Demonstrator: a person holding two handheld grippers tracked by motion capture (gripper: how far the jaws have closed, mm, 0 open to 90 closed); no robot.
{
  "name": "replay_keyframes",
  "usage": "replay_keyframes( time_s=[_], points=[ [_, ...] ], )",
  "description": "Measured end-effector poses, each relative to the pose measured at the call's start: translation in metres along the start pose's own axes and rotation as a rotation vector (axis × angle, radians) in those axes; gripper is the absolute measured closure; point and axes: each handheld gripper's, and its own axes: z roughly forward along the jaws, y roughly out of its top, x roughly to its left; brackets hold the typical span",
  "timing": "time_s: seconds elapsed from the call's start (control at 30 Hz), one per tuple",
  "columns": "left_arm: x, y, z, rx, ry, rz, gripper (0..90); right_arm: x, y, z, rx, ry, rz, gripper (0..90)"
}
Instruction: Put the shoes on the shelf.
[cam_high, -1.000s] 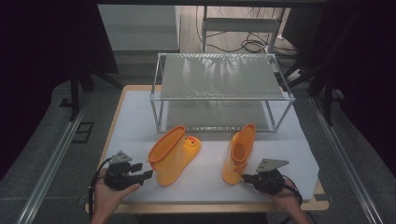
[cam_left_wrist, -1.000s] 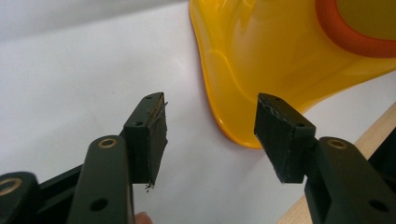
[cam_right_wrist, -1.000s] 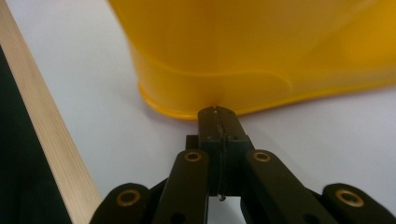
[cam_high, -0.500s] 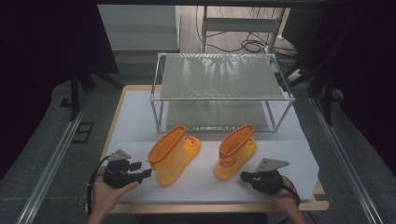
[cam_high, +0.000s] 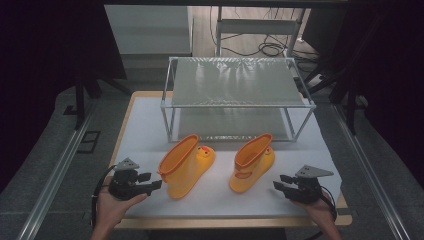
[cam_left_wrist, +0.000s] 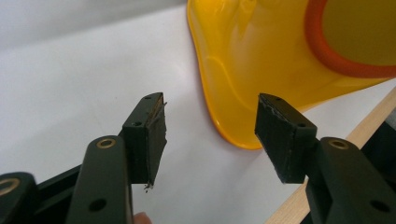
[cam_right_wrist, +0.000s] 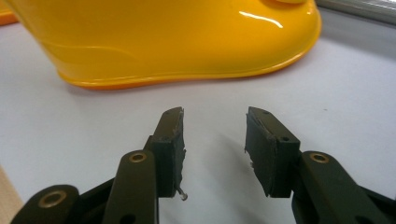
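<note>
Two yellow rubber boots with orange rims stand on the white table cover. The left boot (cam_high: 186, 165) leans toward the left; its heel and rim (cam_left_wrist: 261, 60) lie just past my left gripper (cam_left_wrist: 210, 130), which is open and empty. In the high view that left gripper (cam_high: 152, 184) sits right beside the boot. The right boot (cam_high: 252, 162) stands upright, its sole (cam_right_wrist: 177, 51) a short way beyond my right gripper (cam_right_wrist: 214, 133), open with nothing between its jaws. From above, the right gripper (cam_high: 281, 182) is near the table's front right corner.
A metal-framed two-level shelf (cam_high: 235, 95) with mesh decks stands behind the boots. The white cover (cam_high: 145, 125) ends at a wooden table edge (cam_high: 225, 222) in front. Cables and dark stands lie on the floor beyond.
The right boot has gone from leaning against the right gripper to standing upright a little farther left. The right gripper has drawn back from it. The left gripper has barely moved.
</note>
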Motion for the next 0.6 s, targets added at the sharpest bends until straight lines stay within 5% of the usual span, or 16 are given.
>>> replay_keyframes(
  time_s=[0.4, 0.6],
  points=[
    [-0.001, 0.008, -0.008, 0.016, -0.002, 0.012, 44.6, -0.003, -0.001, -0.001, -0.002, -0.013, 0.015, 55.7],
    [-0.008, 0.035, -0.042, 0.000, 0.008, 0.053, 45.0, -0.006, -0.002, -0.003, -0.006, -0.015, 0.028, 55.5]
  ],
)
